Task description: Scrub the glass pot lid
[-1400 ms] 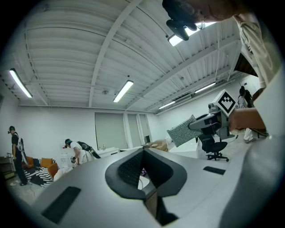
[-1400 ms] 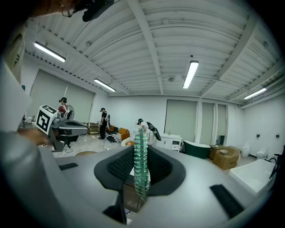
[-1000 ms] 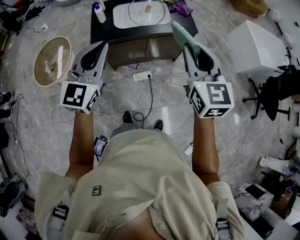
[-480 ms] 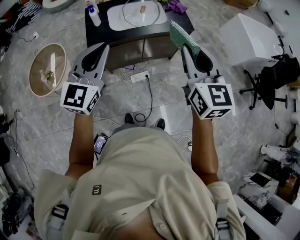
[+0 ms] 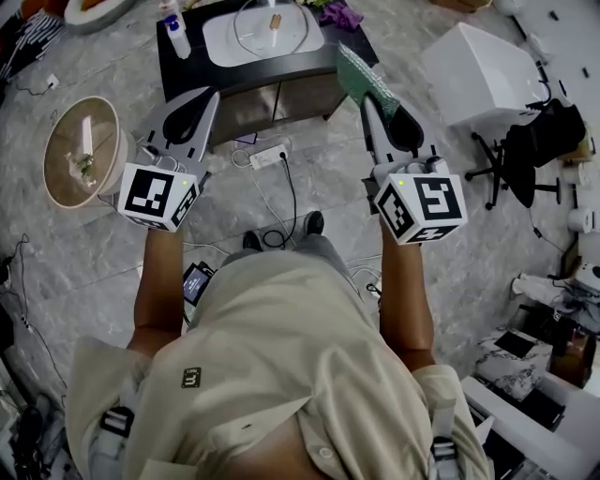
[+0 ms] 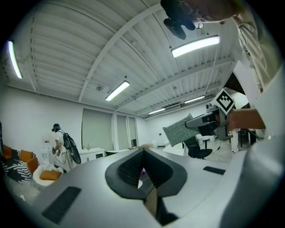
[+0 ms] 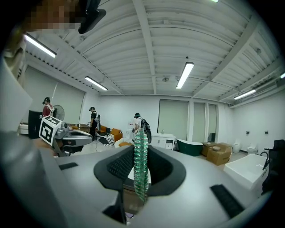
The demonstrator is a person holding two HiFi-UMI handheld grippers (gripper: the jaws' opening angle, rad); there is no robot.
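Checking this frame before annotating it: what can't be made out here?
1. Glass pot lid: in the head view it is tiny and sits at the top edge, so dirty or clean cannot be told. Neither gripper view shows it.
2. Green scrub pad: in the right gripper view it is edge-on, clamped in the right gripper, so its face is unseen.
3. Bottle: in the head view its label is too small to read.

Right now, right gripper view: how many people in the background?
3. A person in red at far left; a person in dark clothes left of centre; a person with a backpack at centre, just above the green scrub pad. The pad may hide others.
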